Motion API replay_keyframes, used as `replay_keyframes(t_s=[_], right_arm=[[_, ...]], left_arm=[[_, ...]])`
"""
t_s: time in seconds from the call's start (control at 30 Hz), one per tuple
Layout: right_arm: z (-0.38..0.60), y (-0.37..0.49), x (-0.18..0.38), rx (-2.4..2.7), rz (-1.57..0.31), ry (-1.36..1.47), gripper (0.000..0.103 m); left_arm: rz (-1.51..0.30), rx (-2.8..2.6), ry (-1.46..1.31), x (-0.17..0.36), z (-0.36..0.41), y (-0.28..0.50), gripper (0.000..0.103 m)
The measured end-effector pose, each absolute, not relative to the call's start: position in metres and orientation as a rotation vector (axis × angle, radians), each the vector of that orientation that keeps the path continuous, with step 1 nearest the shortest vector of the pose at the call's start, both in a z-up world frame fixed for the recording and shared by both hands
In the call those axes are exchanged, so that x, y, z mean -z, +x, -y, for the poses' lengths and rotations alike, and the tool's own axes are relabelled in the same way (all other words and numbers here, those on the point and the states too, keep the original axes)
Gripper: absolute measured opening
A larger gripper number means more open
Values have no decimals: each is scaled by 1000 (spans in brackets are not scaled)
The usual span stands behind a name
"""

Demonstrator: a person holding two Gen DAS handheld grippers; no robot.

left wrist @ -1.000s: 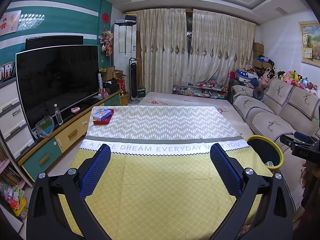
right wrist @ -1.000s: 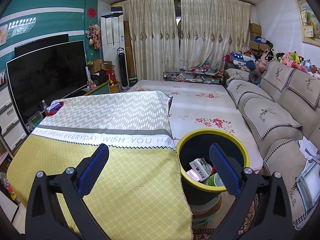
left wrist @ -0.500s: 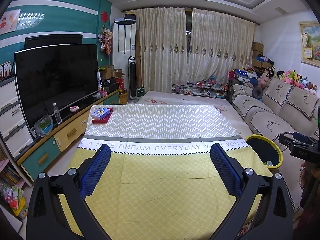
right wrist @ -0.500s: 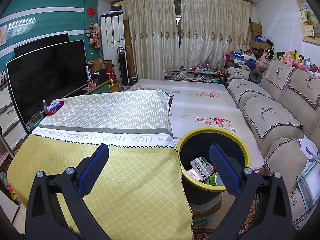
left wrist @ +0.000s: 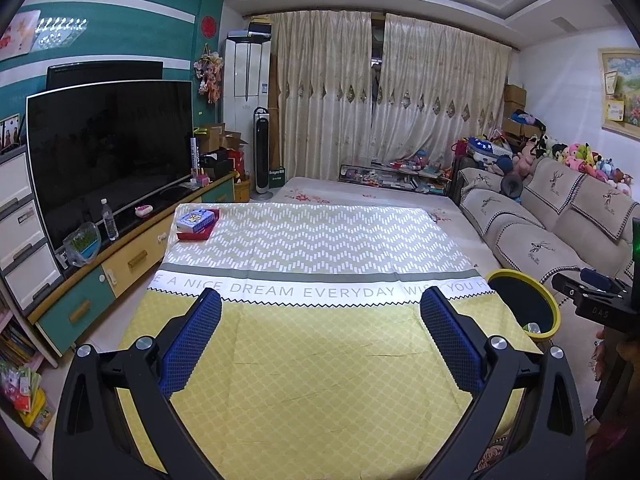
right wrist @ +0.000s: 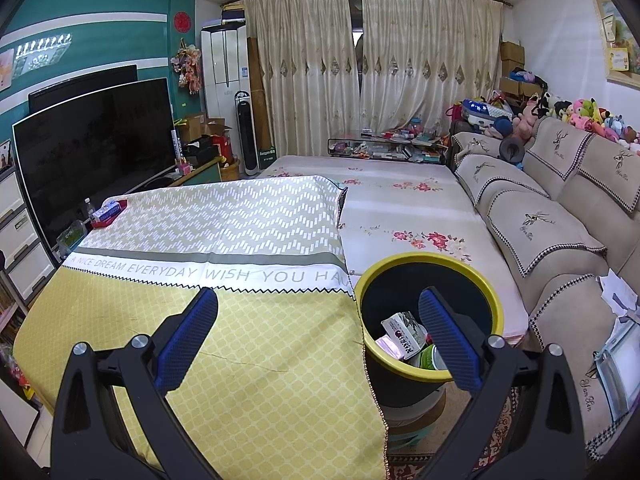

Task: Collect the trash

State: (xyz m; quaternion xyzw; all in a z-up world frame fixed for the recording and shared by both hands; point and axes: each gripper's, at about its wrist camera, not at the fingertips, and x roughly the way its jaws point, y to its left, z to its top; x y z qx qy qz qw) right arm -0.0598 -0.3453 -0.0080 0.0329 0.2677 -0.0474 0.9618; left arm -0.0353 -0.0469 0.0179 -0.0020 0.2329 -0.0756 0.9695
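Note:
A black trash bin with a yellow rim (right wrist: 494, 300) stands at the table's right edge, holding a white carton (right wrist: 404, 334) and other trash; it also shows in the left wrist view (left wrist: 554, 312). My right gripper (right wrist: 318, 304) is open and empty, its right finger over the bin's mouth. My left gripper (left wrist: 320, 306) is open and empty above the yellow tablecloth (left wrist: 320, 360). A blue box on a red tray (left wrist: 198, 222) sits at the table's far left corner, also in the right wrist view (right wrist: 108, 213).
A TV (left wrist: 108, 152) on a low cabinet (left wrist: 120, 264) runs along the left. A sofa (right wrist: 560, 216) lines the right. A floral-covered surface (right wrist: 400, 200) lies behind the table. The right gripper's body (left wrist: 592, 304) shows at the right edge.
Both views shift very slightly; the grippers stay open and nothing on the table or in the bin has moved.

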Motion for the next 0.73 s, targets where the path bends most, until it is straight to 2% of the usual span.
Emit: replay_keyframes(t_s=[0.47,0.73], right_arm=[[345,-56,14,93,-555,69,96],[333,-28,13,50,-580,35,96]], left_arm=[[-462,175,5,-16,49,-23,98],[-567,130,11,3,35,36,98]])
